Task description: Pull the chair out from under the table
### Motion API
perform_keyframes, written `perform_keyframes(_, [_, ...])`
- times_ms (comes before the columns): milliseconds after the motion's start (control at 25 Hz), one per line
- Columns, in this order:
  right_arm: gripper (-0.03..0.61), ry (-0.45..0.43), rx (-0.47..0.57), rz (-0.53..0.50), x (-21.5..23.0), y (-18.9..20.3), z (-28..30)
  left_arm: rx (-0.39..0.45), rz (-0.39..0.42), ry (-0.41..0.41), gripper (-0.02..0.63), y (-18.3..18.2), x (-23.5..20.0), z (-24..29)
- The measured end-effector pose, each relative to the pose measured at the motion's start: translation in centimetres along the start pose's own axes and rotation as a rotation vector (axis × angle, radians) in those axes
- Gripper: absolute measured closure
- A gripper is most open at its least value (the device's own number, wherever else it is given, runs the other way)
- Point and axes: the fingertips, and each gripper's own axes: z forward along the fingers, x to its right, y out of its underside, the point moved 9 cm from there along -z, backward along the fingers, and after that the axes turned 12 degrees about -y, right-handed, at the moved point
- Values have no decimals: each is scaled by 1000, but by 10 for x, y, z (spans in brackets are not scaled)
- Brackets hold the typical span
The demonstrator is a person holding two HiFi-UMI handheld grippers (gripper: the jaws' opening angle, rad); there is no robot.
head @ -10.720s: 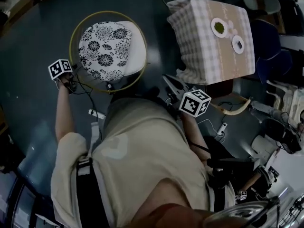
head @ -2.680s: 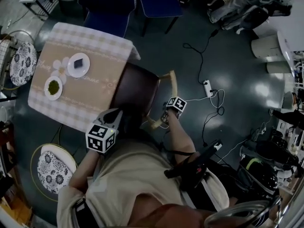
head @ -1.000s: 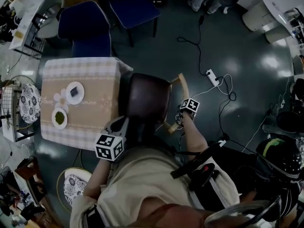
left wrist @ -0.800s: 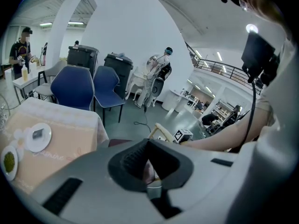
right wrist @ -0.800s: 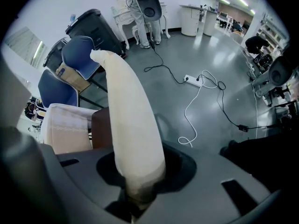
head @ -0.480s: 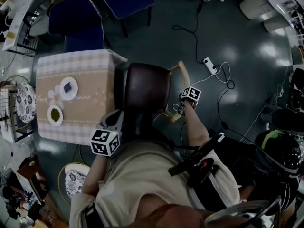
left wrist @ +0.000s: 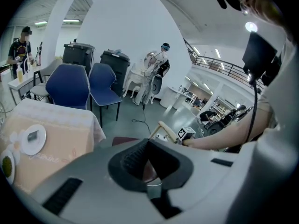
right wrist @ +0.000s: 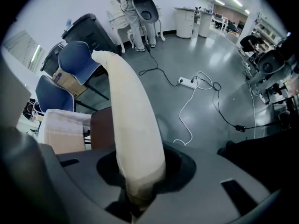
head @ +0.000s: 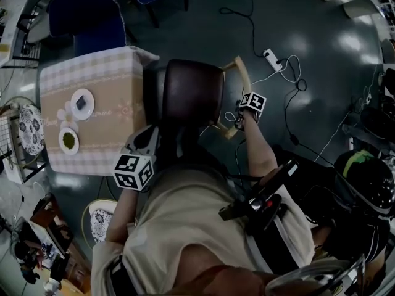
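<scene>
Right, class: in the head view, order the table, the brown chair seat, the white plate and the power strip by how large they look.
1. table
2. brown chair seat
3. white plate
4. power strip; it lies on the floor, further from the camera, so only its look is ranked.

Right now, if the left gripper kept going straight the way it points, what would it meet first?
Most likely the chair's brown seat, close ahead of the left gripper, whose jaws are shut; depth is hard to judge.
</scene>
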Motion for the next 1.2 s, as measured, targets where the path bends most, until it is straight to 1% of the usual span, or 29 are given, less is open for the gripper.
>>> perform_keyframes(240, [472,3,7,10,15,-2,-7,0,13,7,606,-1,8,3])
perform_keyframes(600, [479,5,12,-49,28,-16,-16,-9,19,2,606,3,21,4])
perform_keyframes(840, [485,-3,-3,-74,35,-17,-13,-13,23,1,606,9,25,7])
perform_keyframes(1040, [488,-1,-6,-78,45,-17,-17,-27,22,1,606,13,25,7])
perform_keyframes(1200, [488,-4,-20,-84,47,-14,-14,-55,10,4,606,20,22,7])
